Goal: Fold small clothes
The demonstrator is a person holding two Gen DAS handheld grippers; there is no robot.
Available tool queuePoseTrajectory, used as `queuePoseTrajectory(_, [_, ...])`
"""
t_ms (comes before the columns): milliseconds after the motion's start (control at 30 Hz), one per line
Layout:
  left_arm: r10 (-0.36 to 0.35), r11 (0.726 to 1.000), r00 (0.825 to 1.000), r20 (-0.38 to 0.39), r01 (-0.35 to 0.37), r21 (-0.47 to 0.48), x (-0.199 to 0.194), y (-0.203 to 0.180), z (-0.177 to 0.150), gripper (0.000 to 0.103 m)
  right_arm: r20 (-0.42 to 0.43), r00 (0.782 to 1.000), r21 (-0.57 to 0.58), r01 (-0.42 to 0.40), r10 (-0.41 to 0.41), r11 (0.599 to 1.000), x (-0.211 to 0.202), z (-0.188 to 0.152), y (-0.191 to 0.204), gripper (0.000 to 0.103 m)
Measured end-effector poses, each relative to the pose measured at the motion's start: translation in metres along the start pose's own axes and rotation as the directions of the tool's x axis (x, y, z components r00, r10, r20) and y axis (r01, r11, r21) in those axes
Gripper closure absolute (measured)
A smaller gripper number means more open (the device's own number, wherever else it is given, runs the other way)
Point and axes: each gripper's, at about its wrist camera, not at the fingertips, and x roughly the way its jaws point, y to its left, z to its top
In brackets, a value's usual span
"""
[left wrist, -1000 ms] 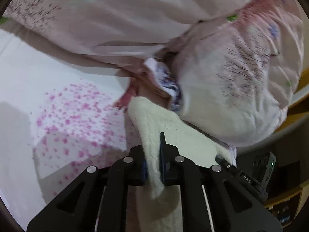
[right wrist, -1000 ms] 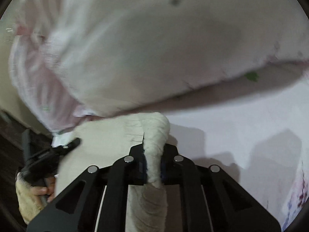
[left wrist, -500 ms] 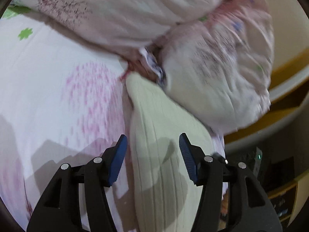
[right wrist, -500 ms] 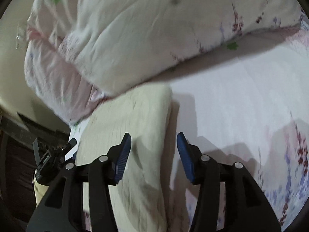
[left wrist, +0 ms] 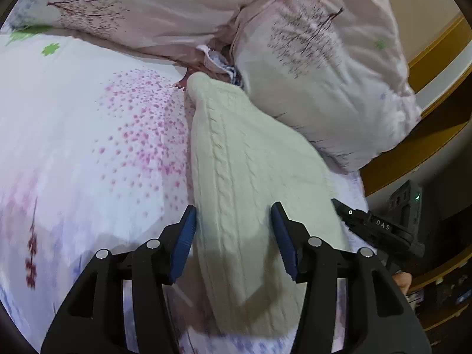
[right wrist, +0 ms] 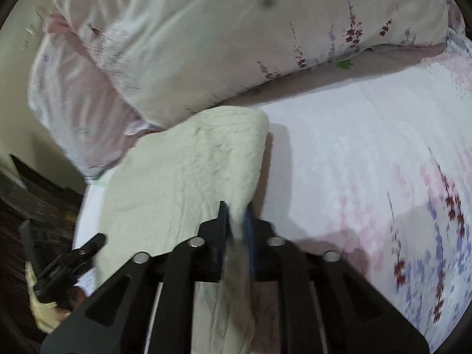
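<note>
A cream cable-knit garment (left wrist: 247,183) lies folded on the flowered bedsheet, its far end against the pillows. My left gripper (left wrist: 233,236) is open, its blue-padded fingers either side of the garment's near part, holding nothing. In the right wrist view the same garment (right wrist: 188,174) lies flat, and my right gripper (right wrist: 236,221) is shut on its right edge, pinching a fold of knit between the fingers. The right gripper also shows at the left wrist view's right edge (left wrist: 371,230); the left gripper shows at the right wrist view's lower left (right wrist: 67,268).
Two large pink-and-white flowered pillows (left wrist: 318,67) (right wrist: 224,38) lie just beyond the garment. The flowered bedsheet (left wrist: 88,147) (right wrist: 368,153) spreads away from it. The bed edge, a wooden frame (left wrist: 413,153) and dark furniture (right wrist: 35,194) lie on the garment's outer side.
Both grippers let go of the garment and pulled back as it settled flat on the bed. The left stays open. The right has shut again on the garment's right edge.
</note>
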Motion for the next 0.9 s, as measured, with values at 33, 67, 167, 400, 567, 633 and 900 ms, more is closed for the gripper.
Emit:
queuePoseTrajectory(33, [-0.015, 1.000, 1.000, -0.003, 0.015, -0.002, -0.004, 0.000, -0.003, 0.043, -0.002, 1.000, 0.010, -0.027, 0.028, 1.000, -0.008, -0.002, -0.002, 0.064])
queuePoseTrajectory(67, [-0.033, 0.999, 0.999, -0.006, 0.033, -0.006, -0.009, 0.001, -0.009, 0.040, -0.004, 0.997, 0.016, -0.075, 0.075, 0.997, -0.017, -0.007, -0.003, 0.049])
queuePoseTrajectory(167, [-0.065, 0.998, 0.998, -0.023, 0.064, -0.007, -0.017, 0.001, -0.025, 0.039, -0.010, 0.992, 0.001, -0.123, 0.123, 0.992, -0.032, -0.022, -0.006, 0.047])
queuePoseTrajectory(400, [-0.043, 0.999, 0.996, -0.075, 0.045, 0.016, -0.009, -0.006, -0.052, 0.039, -0.065, 0.987, -0.009, -0.150, 0.150, 0.989, -0.031, -0.053, -0.005, 0.067])
queuePoseTrajectory(567, [0.017, 0.999, 0.998, -0.064, -0.014, 0.052, -0.003, -0.009, -0.054, 0.047, -0.041, 0.995, -0.052, -0.094, 0.092, 0.994, -0.032, -0.062, -0.007, 0.094])
queuePoseTrajectory(633, [0.041, 0.997, 0.997, -0.059, -0.037, 0.066, -0.002, -0.010, -0.054, 0.050, -0.026, 0.999, -0.074, -0.028, 0.026, 0.997, -0.031, -0.062, -0.005, 0.094])
queuePoseTrajectory(900, [0.144, 0.975, 0.990, 0.001, -0.142, 0.172, -0.005, -0.028, -0.063, 0.050, 0.055, 0.975, -0.198, 0.222, -0.215, 0.955, -0.028, -0.076, 0.014, 0.070])
